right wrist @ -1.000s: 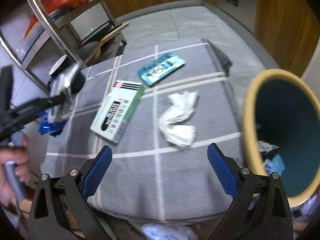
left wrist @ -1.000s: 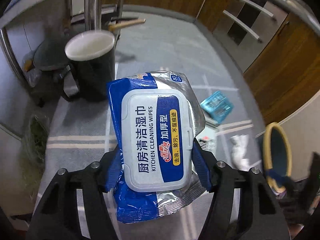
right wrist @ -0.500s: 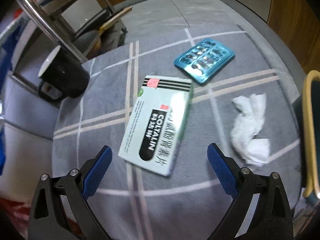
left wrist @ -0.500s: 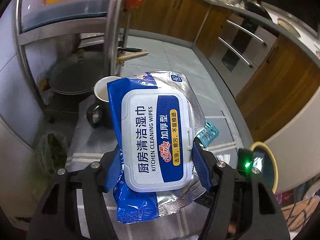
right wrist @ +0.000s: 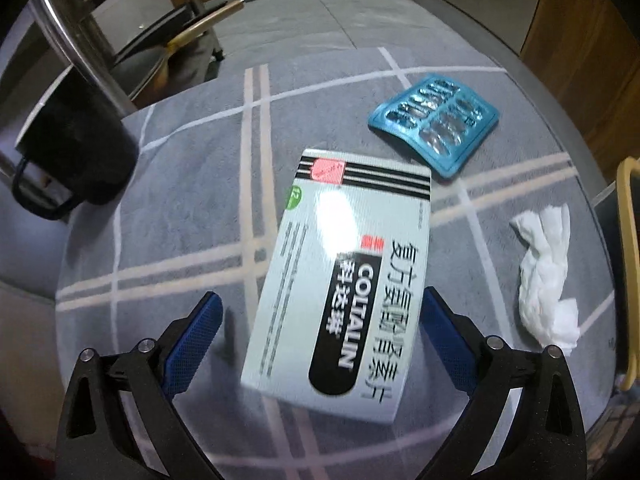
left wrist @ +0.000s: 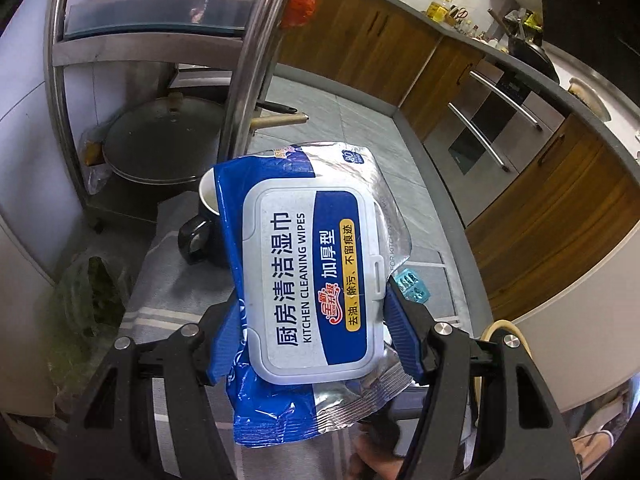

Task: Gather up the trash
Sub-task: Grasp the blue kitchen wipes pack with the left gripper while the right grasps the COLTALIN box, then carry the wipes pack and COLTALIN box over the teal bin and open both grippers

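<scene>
left wrist view: the left gripper [left wrist: 312, 320] pinches a pack of kitchen wipes [left wrist: 308, 276] between its blue pads, one pad pressed on each side of the pack. the pack is lifted clear of the grey checked cloth [left wrist: 168, 276] and fills the middle of the view. behind it stands a black mug [left wrist: 200, 236], mostly hidden, and further back a steel rack [left wrist: 248, 64] with a lidded pot. at the lower right only a sliver of a yellow-rimmed bin [left wrist: 504, 326] shows.

right wrist view: the right gripper [right wrist: 320, 328] points down at the cloth with its jaws spread wide, holding nothing. a pill box [right wrist: 348, 284] lies flat between the pads — the right pad is just beside its edge, the left pad apart from it. beyond it lie a blue blister pack [right wrist: 436, 120] and, to the right, a crumpled tissue [right wrist: 548, 272].

progress, as a judgement: the wipes are picked up but not yet binned; the box, blister pack and tissue are left on the cloth. the bin's inside is cut off, so what it holds cannot be told, and the box is slightly blurred.
</scene>
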`<action>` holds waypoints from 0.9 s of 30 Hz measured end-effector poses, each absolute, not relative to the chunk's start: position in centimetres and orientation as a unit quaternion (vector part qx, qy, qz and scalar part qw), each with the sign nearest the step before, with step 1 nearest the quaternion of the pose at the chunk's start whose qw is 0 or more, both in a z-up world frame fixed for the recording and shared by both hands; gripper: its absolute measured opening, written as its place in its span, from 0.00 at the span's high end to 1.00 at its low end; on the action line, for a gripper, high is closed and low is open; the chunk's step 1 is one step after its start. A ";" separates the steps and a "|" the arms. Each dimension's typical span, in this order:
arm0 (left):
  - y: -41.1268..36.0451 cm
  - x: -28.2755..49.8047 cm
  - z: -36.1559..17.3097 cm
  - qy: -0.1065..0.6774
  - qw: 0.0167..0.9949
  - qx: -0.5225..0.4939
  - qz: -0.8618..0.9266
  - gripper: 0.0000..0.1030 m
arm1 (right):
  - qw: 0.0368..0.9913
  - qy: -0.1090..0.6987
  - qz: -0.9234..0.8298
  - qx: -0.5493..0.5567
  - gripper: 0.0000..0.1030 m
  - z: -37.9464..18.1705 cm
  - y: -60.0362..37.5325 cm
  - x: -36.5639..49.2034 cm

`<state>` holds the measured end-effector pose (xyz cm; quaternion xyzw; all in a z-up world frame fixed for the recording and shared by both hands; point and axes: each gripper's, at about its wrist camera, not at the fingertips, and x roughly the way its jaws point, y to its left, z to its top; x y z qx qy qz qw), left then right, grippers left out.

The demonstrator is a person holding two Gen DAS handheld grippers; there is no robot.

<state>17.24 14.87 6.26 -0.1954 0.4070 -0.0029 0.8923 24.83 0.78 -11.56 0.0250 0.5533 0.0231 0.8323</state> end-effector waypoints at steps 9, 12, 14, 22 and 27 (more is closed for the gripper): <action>13.3 17.5 6.3 0.412 0.891 -0.188 -0.030 0.38 | 0.843 0.531 0.076 -0.031 0.26 -11.2 0.1 23.2; 12.9 17.5 6.2 0.413 0.891 -0.185 -0.029 0.38 | 0.844 0.526 0.100 -0.027 0.28 -10.6 -0.8 22.1; 12.6 17.5 6.2 0.415 0.891 -0.182 -0.029 0.38 | 0.847 0.518 0.120 -0.027 0.28 -9.7 -1.6 21.2; 10.4 18.0 5.4 0.431 0.887 -0.166 -0.033 0.38 | 0.862 0.482 0.156 0.002 0.29 -4.2 -7.7 18.6; 7.5 18.4 5.4 0.439 0.885 -0.146 -0.054 0.38 | 0.872 0.464 0.155 0.010 0.29 -1.7 -12.1 17.4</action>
